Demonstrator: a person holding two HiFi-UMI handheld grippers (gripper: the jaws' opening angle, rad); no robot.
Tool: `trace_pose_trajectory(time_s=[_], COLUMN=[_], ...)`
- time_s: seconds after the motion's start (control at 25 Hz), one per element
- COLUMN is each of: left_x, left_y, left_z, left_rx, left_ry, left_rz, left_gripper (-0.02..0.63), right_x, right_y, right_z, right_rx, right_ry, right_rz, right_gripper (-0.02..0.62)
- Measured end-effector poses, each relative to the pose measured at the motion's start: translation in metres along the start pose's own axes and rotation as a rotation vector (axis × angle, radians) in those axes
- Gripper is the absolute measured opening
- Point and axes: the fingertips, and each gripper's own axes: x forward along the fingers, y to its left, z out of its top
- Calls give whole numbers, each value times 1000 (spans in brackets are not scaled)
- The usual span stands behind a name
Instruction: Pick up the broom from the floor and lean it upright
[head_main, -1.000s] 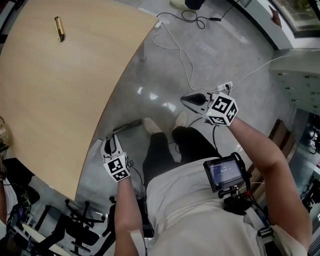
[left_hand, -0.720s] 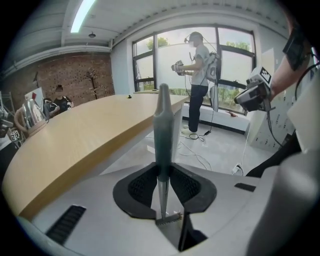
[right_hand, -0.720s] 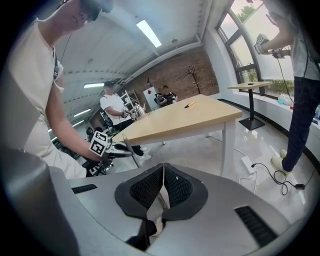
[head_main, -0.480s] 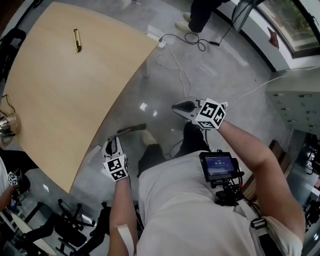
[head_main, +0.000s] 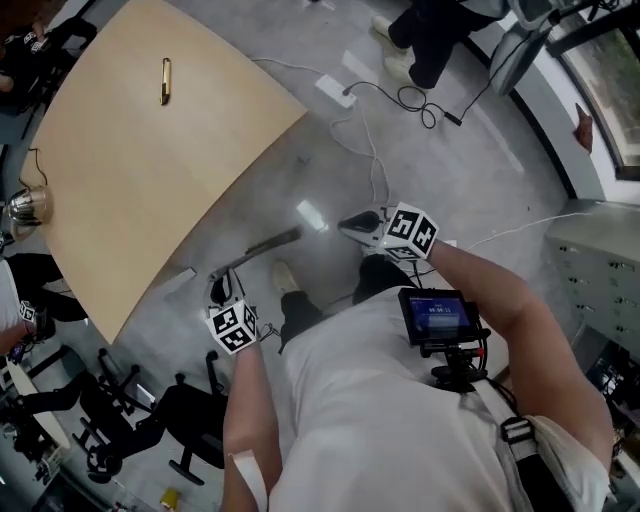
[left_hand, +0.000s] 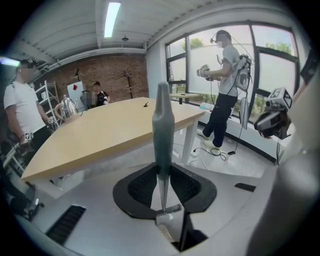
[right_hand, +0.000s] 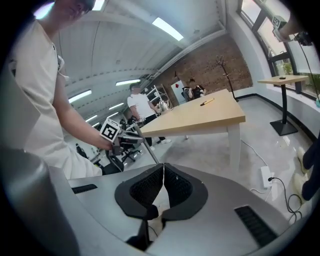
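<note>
Left gripper view: left gripper (left_hand: 163, 172) jaws are part-closed and clamped on the thin shaft of the broom handle (left_hand: 163, 125). The thick grey grip end sticks out past the tips. Right gripper view: right gripper (right_hand: 163, 167) jaws are pinched together at the tips, right where the same shaft runs in, so it looks like a second grip further along. Brush head isn't in any view, so can't say if it's off the floor (head_main: 470, 150). Head view has the shaft slanting between the two grippers, just off the table (head_main: 120, 170) edge. My read on the step: pick-up done, now swinging toward vertical. Next move needs the grip end raised over the brush end, then something to rest it against. Table edge is the closest candidate. Thin shaft could twist in the pads. Versus a second ago: only a short stub of shaft showed by the left gripper, and now a longer run shows. Grippers look closer together, and the table sits further up-left in frame.
</note>
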Motion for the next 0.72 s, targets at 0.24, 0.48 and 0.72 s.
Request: trace_pose_trajectory(time_s=[0.24,0.48,0.72], left_x=[28,76,134], left_y=[-39,-90,-99], left_z=[-1,-12,19], left_rx=[-149,-133,-127], left_ry=[46,133,107], left_rz=[84,32,21], left_gripper=[84,84,84], right_x=[-14,-25,-42], right_y=[-30,-46,-61], right_z=[-19,-38,-74], right_rx=[4,11,56], right_ry=[65,139,186], right_rz=[111,194,179], right_gripper=[17,18,18])
